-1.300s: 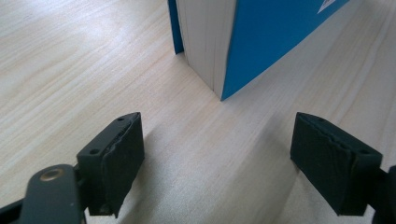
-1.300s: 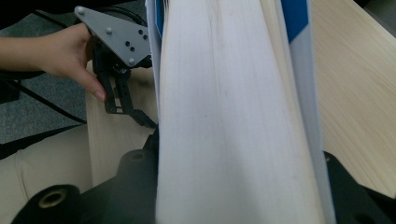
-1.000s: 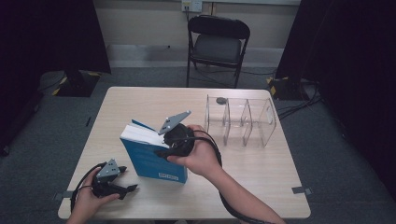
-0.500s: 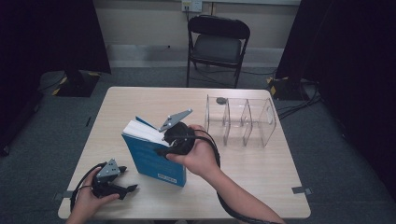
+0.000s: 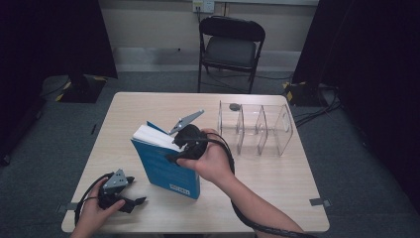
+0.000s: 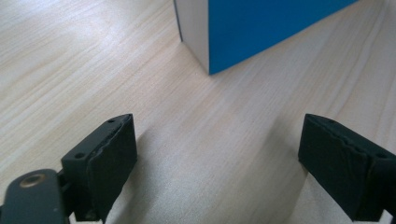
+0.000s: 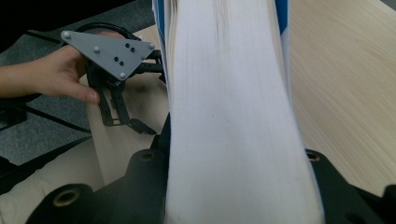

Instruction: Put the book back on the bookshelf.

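1. We take this for a lab or recording studio rather than a home: black curtains (image 5: 49, 39) hang at both sides of the room.
2. We see one bare wooden desk (image 5: 148, 106) standing alone on grey carpet (image 5: 39, 134).
3. We note a folding chair (image 5: 230, 47) against a plain wall, with a wall socket (image 5: 204, 5) above it.
4. We see cables (image 5: 317, 106) on the floor and tape marks (image 5: 317, 202) on the desk.

folding chair (image 5: 231, 47), clear divider rack (image 5: 256, 129), table (image 5: 148, 106)

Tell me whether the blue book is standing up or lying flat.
Standing, tilted. The thick blue-covered book rests its lower edge on the light wooden table, its white page block up, clamped by the right gripper.
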A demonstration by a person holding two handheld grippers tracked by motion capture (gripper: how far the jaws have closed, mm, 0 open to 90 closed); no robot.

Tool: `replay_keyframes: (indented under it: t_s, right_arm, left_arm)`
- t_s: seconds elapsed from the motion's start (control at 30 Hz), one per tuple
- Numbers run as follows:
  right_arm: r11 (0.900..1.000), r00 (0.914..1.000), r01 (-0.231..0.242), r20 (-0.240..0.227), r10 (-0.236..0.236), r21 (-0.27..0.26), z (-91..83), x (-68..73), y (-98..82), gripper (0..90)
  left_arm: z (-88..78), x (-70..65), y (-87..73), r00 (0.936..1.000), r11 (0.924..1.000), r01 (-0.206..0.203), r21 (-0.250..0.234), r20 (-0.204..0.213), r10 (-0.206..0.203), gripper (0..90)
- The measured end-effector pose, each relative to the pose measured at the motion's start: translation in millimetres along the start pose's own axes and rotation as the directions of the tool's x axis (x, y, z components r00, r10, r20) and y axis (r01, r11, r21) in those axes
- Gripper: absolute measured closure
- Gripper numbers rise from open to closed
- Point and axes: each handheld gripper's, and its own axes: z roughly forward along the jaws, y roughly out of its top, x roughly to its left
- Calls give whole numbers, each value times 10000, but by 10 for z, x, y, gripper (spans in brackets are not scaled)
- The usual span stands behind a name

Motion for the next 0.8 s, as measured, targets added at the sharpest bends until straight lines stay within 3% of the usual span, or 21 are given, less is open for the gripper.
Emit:
replay_keyframes:
  t_s: [0.23,0.47,0.8]
  right_arm:
    - [9997,9996,-146,224,141,204,-124,-94,-37,615]
    - [9991,9983,-418,410,415,82,-249,-170,-78,615]
    - [9978,9961,-610,629,624,-250,-229,-226,-245,614]
  left_arm:
    - [8,-6,3,9999,10000,17,51,113,-18,72]
    - [8,-6,3,9999,10000,6,49,108,-6,72]
    - [8,-5,3,9999,10000,3,43,106,-4,72]
